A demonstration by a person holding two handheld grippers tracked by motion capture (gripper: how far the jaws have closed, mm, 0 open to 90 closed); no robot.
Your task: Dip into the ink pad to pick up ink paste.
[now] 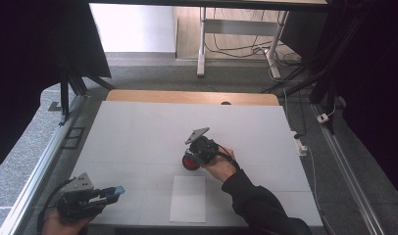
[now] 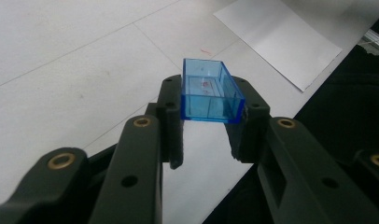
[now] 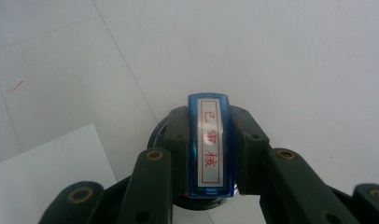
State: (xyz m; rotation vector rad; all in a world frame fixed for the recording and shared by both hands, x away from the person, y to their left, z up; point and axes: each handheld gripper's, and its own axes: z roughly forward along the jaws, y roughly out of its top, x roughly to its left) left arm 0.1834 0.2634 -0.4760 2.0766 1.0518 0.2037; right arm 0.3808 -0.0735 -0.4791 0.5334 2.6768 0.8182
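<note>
Blue stamp point(image 3: 209, 149), red-lettered white label

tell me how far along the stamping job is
Done: the blue cap is off, held in the left tongs. In hand: the right tongs grip the stamp over a round red ink pad. Left: the white sheet looks unstamped.

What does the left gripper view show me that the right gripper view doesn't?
Left gripper view: the left gripper clamps a clear blue cap, hollow and box-shaped.
Right gripper view: the right gripper clamps a blue stamp whose white label bears red characters, above a round dark rim.
Both share: the white sheet of paper lying on the white table, and a faint red mark on that surface.
</note>
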